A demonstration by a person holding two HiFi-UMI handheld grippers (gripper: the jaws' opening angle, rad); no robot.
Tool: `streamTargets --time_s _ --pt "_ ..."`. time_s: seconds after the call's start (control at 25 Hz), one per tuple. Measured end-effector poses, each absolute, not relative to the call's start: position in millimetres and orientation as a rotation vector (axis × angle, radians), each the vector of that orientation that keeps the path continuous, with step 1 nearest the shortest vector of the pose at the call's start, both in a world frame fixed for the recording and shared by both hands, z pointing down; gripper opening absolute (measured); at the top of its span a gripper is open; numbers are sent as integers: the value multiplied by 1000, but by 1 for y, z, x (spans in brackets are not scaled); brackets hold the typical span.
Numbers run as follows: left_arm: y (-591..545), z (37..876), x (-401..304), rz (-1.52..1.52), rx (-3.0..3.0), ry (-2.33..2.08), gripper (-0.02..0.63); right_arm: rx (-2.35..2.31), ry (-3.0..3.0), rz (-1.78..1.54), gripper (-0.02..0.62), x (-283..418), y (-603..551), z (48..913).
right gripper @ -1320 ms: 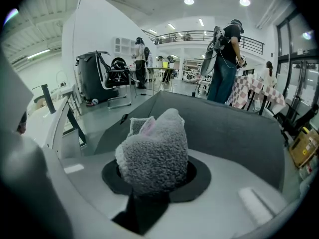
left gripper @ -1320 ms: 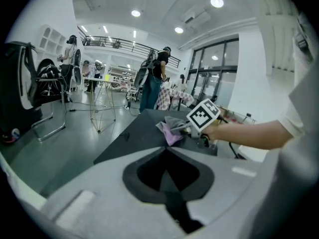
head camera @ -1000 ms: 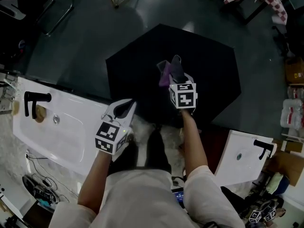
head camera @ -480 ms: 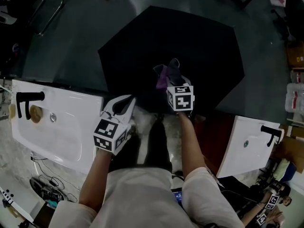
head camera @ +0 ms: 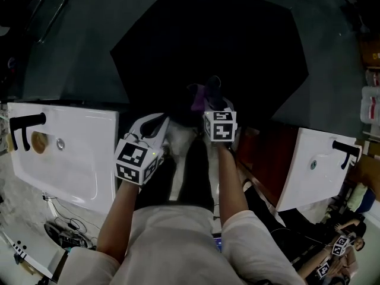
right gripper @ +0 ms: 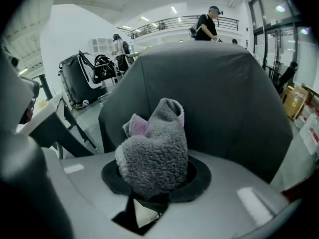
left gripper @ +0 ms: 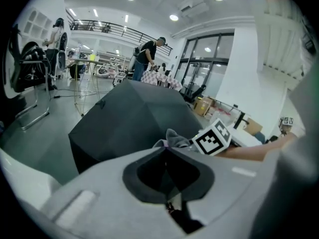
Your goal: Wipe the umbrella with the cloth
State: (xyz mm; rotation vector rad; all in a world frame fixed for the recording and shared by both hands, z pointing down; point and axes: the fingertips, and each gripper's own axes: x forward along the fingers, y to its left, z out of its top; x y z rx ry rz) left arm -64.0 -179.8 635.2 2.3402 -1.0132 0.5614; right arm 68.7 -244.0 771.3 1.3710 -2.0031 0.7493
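My right gripper [head camera: 209, 100] is clamped on the cloth [right gripper: 154, 153], over the near edge of the open umbrella [head camera: 237, 40] on the floor. The canopy spreads ahead. My left gripper [head camera: 155, 125] is pinched closed, empty, slightly further back.

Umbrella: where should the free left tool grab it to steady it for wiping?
Pinch the umbrella by its canopy rim at the near-left corner, left tool coming from the person's side. It lies open, dome up, shaft and handle hidden beneath, so probably only that thin edge fits between jaws. The right tool is busy with the cloth.
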Motion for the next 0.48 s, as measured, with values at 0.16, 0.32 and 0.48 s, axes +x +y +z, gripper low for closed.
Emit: streamTargets --time_s 0.16,0.32,0.48 --pt "-176 644 -58 581 2339 -995 5 1396 -1954 805 124 83 -223 795" --pt "-173 650 -48 591 2342 -968 5 1411 -1900 875 124 97 -203 817" --pt "-167 660 -39 631 2351 -937 5 1388 -1852 927 124 104 -184 834"
